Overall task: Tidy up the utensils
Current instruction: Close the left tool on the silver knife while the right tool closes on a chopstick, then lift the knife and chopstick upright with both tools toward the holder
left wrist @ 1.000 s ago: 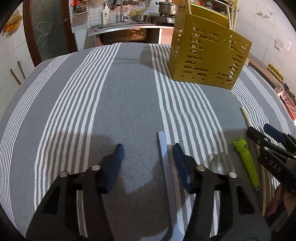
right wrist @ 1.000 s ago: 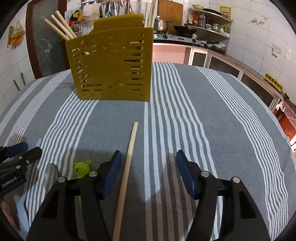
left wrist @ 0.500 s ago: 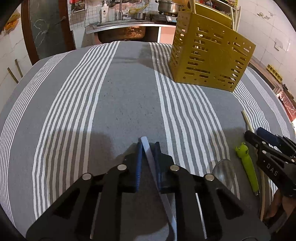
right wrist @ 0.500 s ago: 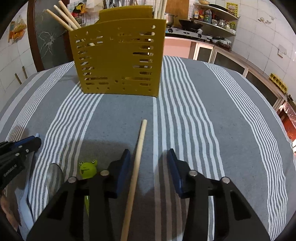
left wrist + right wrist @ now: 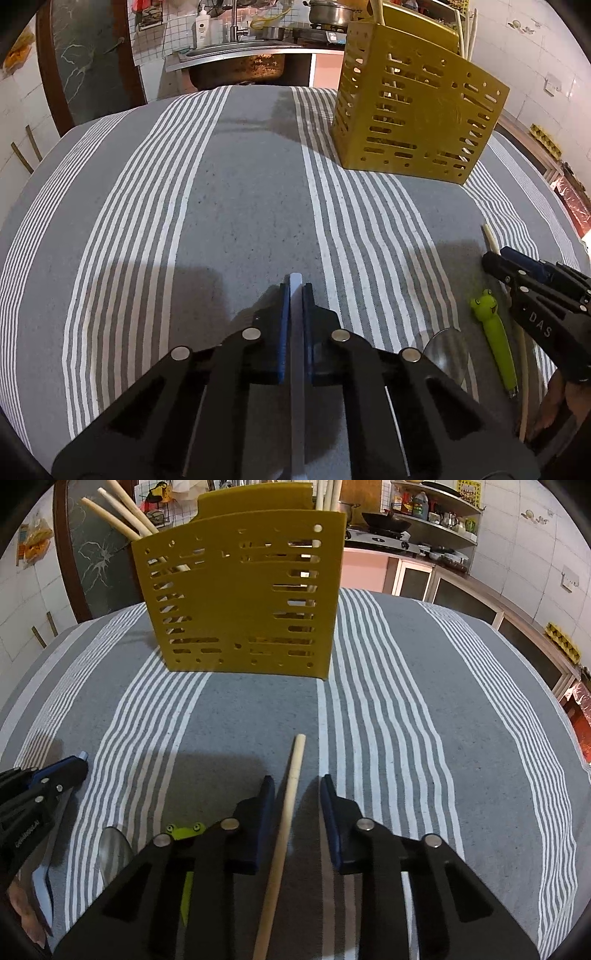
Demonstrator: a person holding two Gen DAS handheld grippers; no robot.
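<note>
on the striped cloth (image 5: 240, 206), left gripper (image 5: 295, 291) clamps a flat handle (image 5: 296, 369); right gripper (image 5: 297, 790), marked "das", closing around a chopstick (image 5: 291, 790).

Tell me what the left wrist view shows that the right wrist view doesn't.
Left wrist only: the left gripper shut on a flat pale utensil handle, and a steel sink behind the table.

Right wrist only: the right gripper, jaws closing, a wooden chopstick between them with a gap on its right side, plus a wok on the stove.

Both: the yellow utensil holder, the frog-handled utensil, a spoon and the striped tablecloth.
</note>
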